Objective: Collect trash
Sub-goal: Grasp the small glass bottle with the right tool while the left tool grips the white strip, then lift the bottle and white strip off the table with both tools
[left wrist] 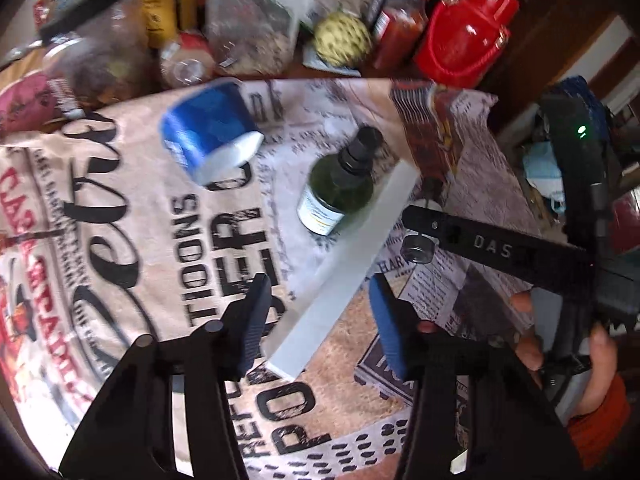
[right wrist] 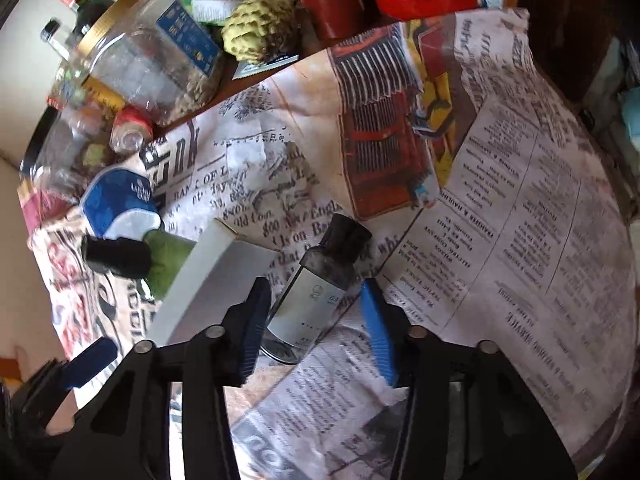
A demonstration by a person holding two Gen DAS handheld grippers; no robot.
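Note:
On the printed tablecloth point(left wrist: 120, 216) lie a long white box point(left wrist: 348, 268), a dark green bottle point(left wrist: 340, 188) with a black cap, a blue-and-white cup point(left wrist: 208, 128) on its side, and a small clear bottle point(right wrist: 316, 284) with a black cap. My left gripper point(left wrist: 316, 320) is open with its jaws on either side of the white box's near end. My right gripper point(right wrist: 316, 328) is open around the small clear bottle, which lies between its blue pads point(right wrist: 376, 332). In the left wrist view the right gripper's black body point(left wrist: 500, 248) hides most of the small bottle point(left wrist: 418, 246).
Clutter stands along the table's far edge: a red container point(left wrist: 468, 36), a sauce bottle point(left wrist: 404, 20), a green bumpy fruit point(left wrist: 340, 38), plastic jars point(left wrist: 248, 24) and bags. The white box point(right wrist: 208, 284) and green bottle point(right wrist: 168, 260) lie left of my right gripper.

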